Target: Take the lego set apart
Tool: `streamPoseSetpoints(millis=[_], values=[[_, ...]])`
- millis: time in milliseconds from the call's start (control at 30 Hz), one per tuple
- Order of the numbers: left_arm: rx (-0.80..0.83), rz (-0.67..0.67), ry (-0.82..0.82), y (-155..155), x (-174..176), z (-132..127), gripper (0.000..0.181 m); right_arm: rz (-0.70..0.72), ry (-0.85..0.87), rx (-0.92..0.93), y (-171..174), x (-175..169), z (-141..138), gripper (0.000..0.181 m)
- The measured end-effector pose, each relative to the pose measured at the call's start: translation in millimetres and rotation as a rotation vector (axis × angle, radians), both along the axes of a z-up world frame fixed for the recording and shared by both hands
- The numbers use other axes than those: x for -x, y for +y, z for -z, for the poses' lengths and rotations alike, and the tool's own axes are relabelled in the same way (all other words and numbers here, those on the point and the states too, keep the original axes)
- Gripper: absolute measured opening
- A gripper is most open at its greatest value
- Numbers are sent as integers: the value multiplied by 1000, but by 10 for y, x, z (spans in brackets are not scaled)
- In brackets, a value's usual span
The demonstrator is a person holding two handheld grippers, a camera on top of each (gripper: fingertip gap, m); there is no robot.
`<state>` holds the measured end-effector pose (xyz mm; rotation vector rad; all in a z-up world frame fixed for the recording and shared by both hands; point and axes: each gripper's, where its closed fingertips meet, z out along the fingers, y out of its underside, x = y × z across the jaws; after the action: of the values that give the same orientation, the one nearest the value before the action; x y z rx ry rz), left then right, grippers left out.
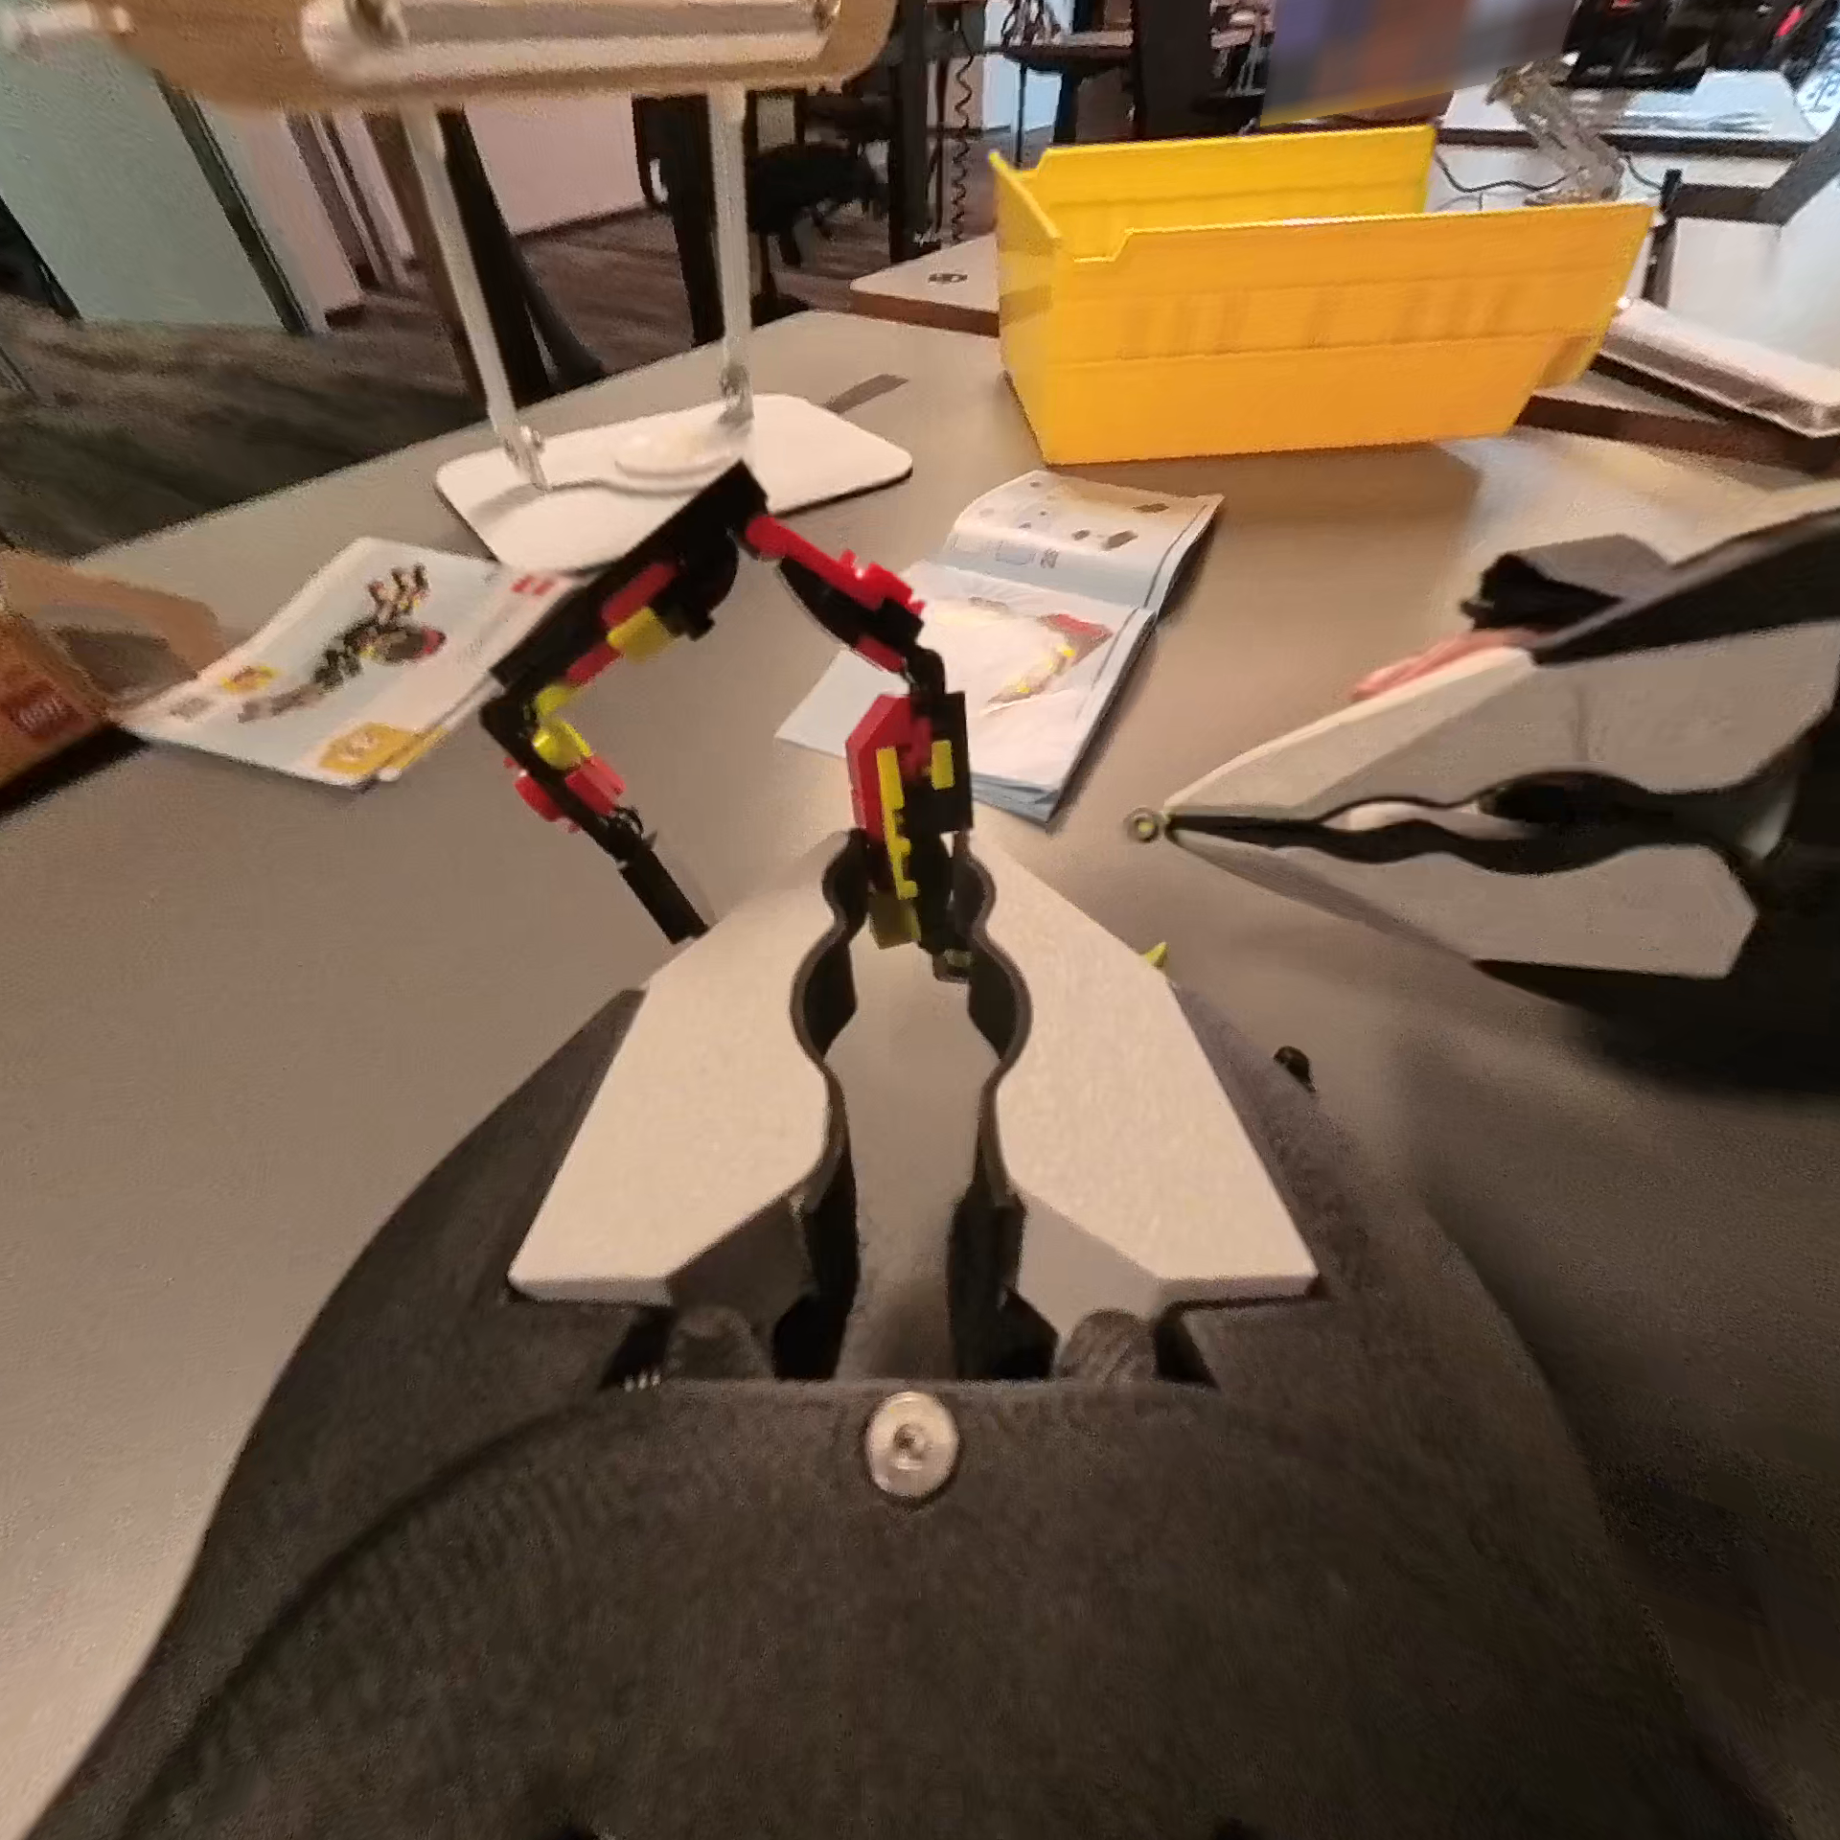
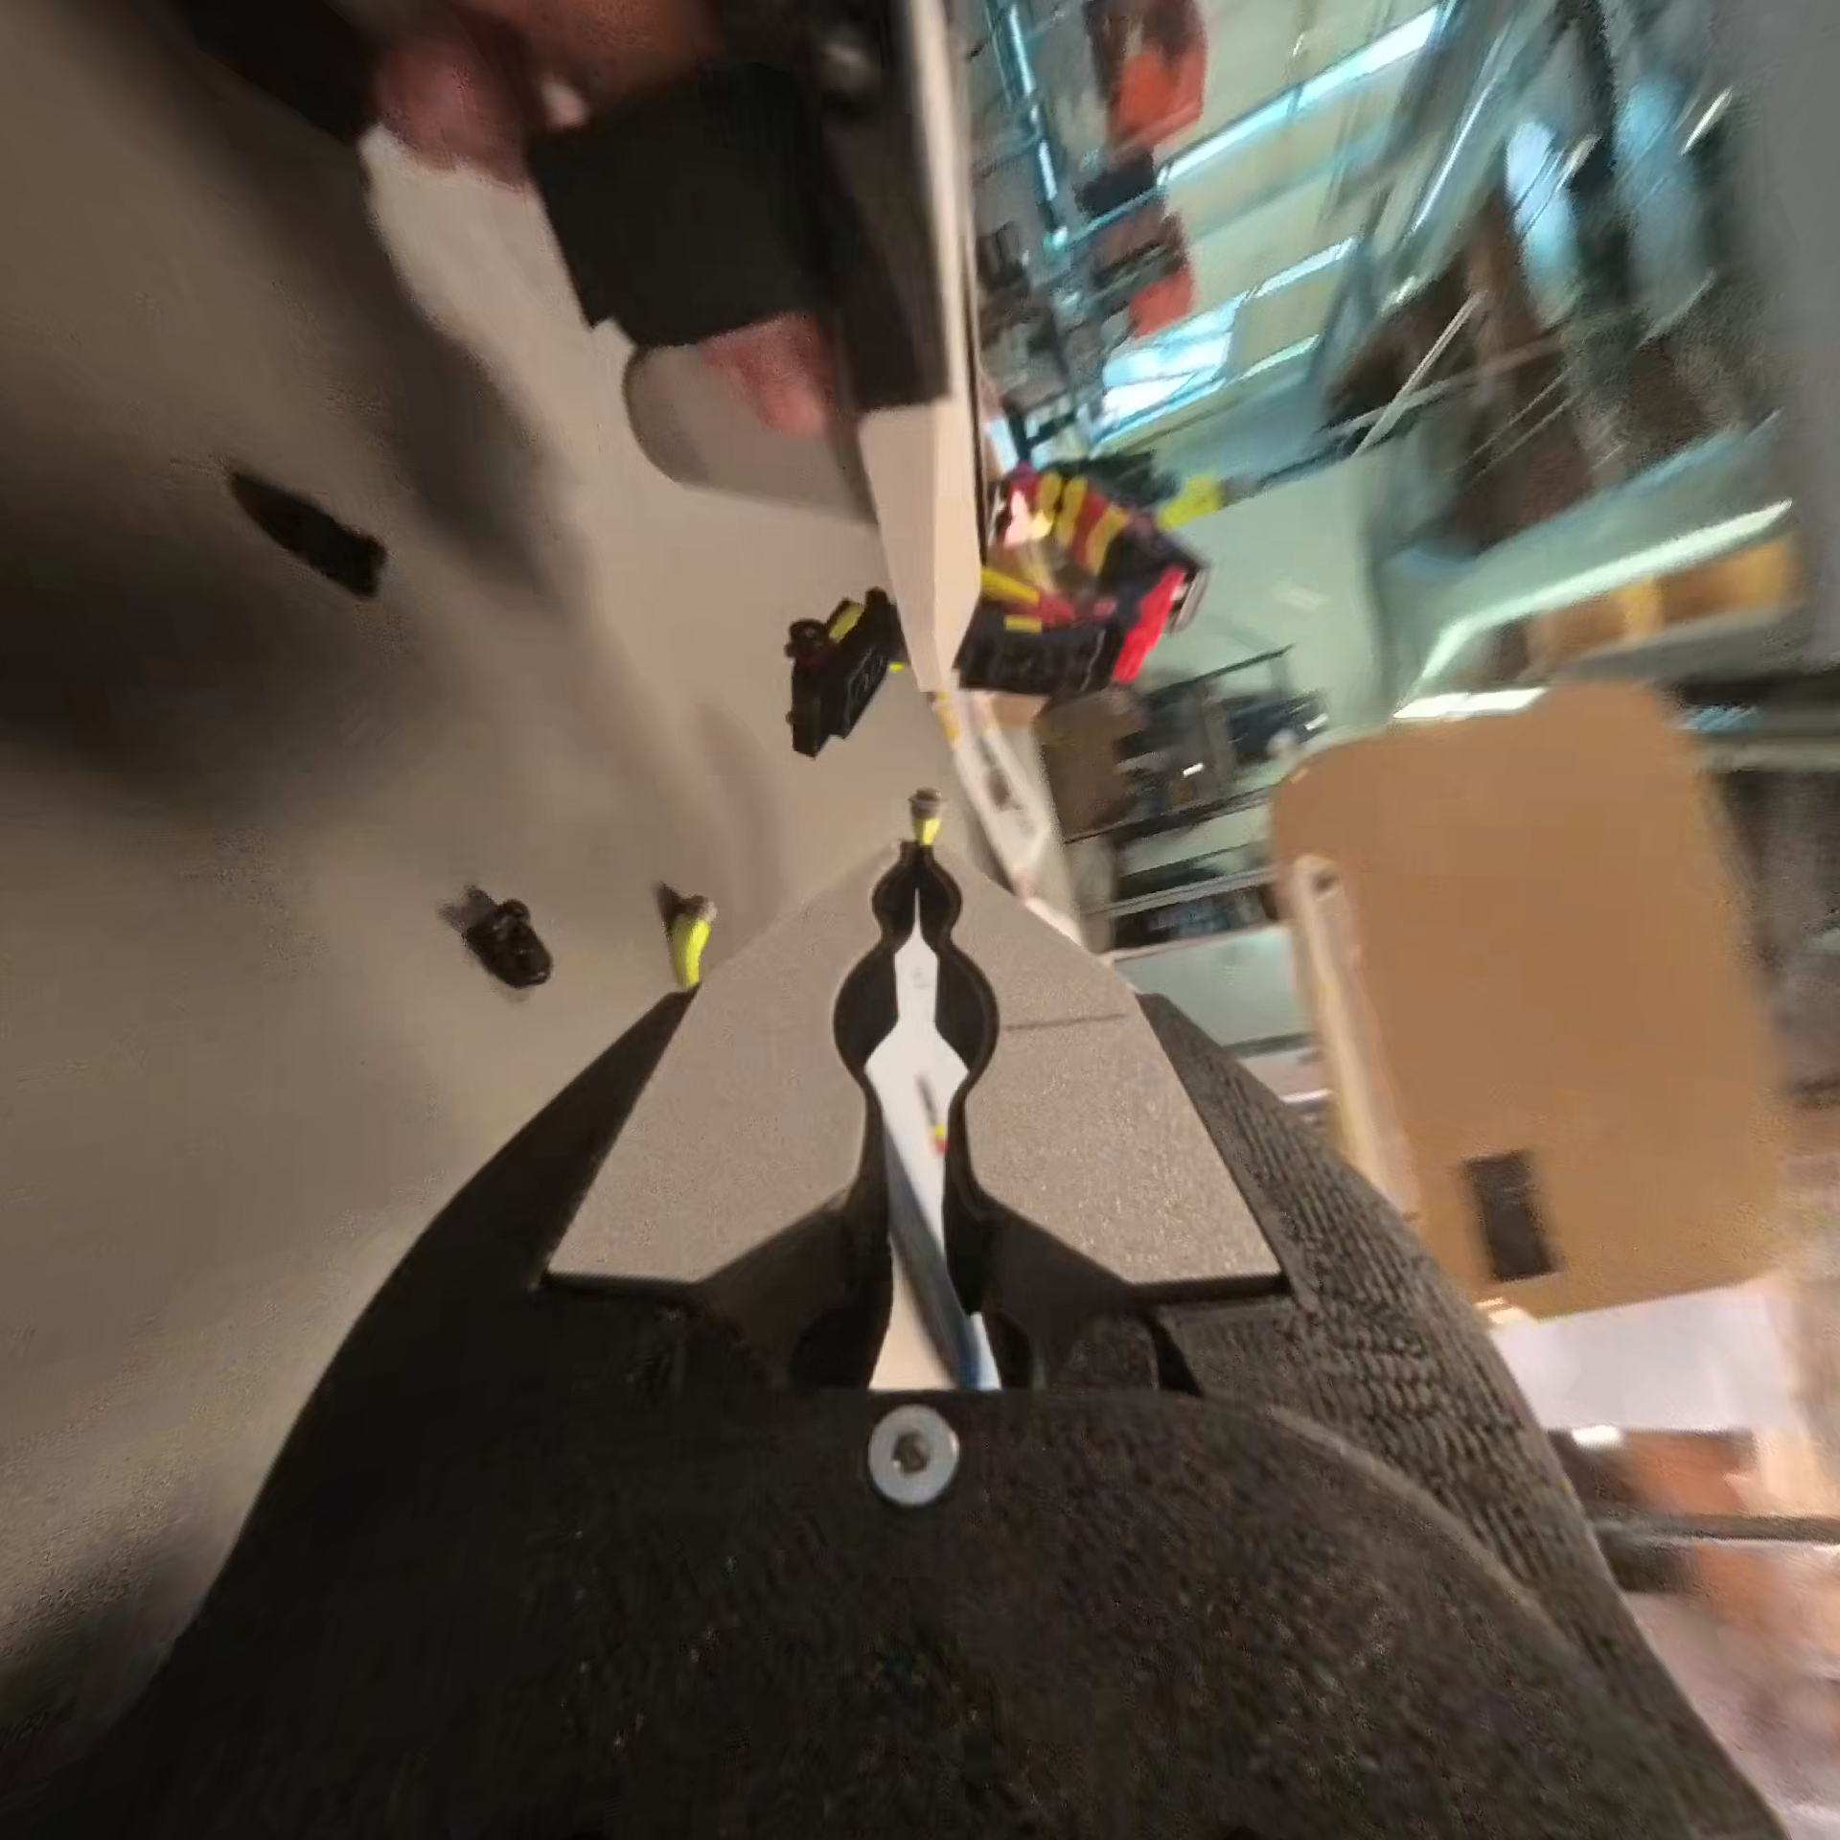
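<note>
Nearest the left wrist camera, the left gripper (image 1: pixel 901 901) is closed to a narrow gap on the lower end of the black, red and yellow jointed lego model (image 1: pixel 797 647), which is thereby held upright above the grey tabletop (image 1: pixel 249 996). The model arches up and over, and its far leg hangs free. It appears to be braced this way so that pieces can be pulled off without the whole thing moving.

Just to the right, the right gripper (image 1: pixel 1160 824) is pinched shut on a tiny yellow-green lego pin with a grey tip (image 2: pixel 926 814), judged to be a piece just detached. In the right wrist view, small loose pieces are seen lying on the table: a yellow-green one (image 2: pixel 687 941), a black one (image 2: pixel 510 941) and a black block with yellow (image 2: pixel 841 672).

Beyond the model, two open instruction booklets (image 1: pixel 1045 637) are spread flat, presumably for reference. Behind them stand a white stand base (image 1: pixel 697 468) and a yellow plastic bin (image 1: pixel 1294 319), perhaps meant for the parts.
</note>
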<state>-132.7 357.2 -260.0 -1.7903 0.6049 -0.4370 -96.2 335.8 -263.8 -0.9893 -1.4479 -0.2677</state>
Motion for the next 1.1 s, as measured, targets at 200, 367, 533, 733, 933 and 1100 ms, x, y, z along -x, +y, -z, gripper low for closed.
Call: streamPoseSetpoints(millis=[200,367,533,733,933,1100], values=[[92,-37,-30,29,57,82,16,-81,-180,-192,-55,148,163,0],[45,-34,-12,24,52,42,16,-77,-53,282,-80,143,199,0],[-28,-20,69,7,19,27,16,-107,-149,1115,-346,-53,387,0],[-65,25,166,-40,-85,76,16,54,-620,1444,-353,-776,511,0],[-94,59,235,-80,-162,113,16,185,-1118,1615,-461,-1369,521,0],[-90,64,220,-84,-161,106,16,180,-1258,1516,-301,-1453,613,3]])
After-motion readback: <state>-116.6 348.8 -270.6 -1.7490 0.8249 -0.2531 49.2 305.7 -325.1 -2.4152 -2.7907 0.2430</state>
